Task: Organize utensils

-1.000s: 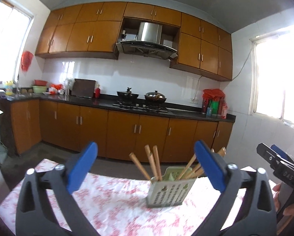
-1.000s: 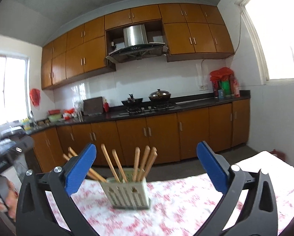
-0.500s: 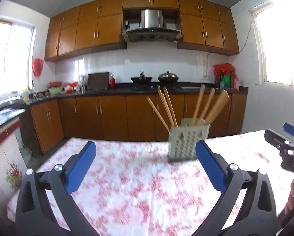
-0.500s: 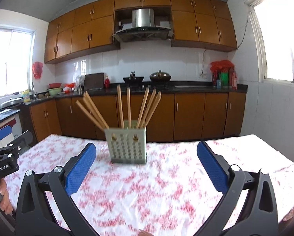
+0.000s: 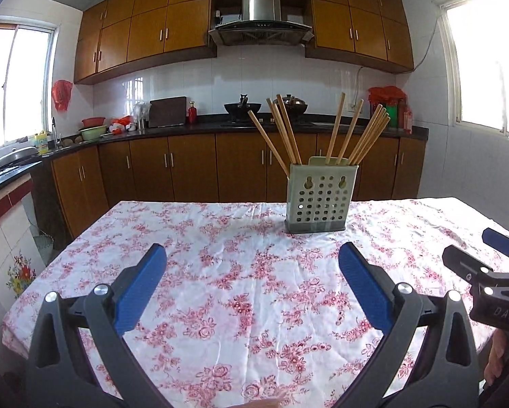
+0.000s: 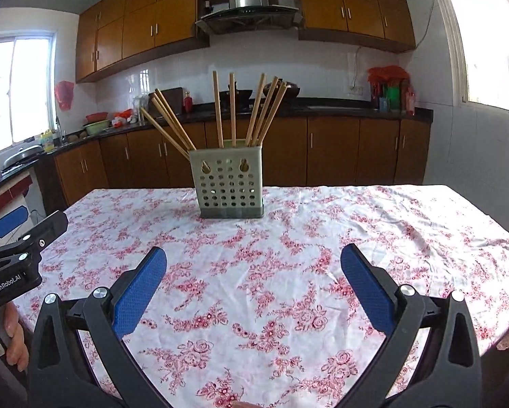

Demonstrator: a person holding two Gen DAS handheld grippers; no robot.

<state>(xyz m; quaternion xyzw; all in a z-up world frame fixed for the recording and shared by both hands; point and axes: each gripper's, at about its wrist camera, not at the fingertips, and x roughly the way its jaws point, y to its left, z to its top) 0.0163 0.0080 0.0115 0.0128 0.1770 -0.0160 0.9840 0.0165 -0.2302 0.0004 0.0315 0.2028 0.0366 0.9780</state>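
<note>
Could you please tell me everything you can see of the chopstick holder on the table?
The holder is a pale grey-green box, plastic by its look, with a darker base. The face toward the cameras has rows of round holes and two keyhole slots. It stands upright on the floral tablecloth, toward the table's far edge. Wooden chopsticks lean out of its top in several bunches. Neither gripper touches it.
</note>
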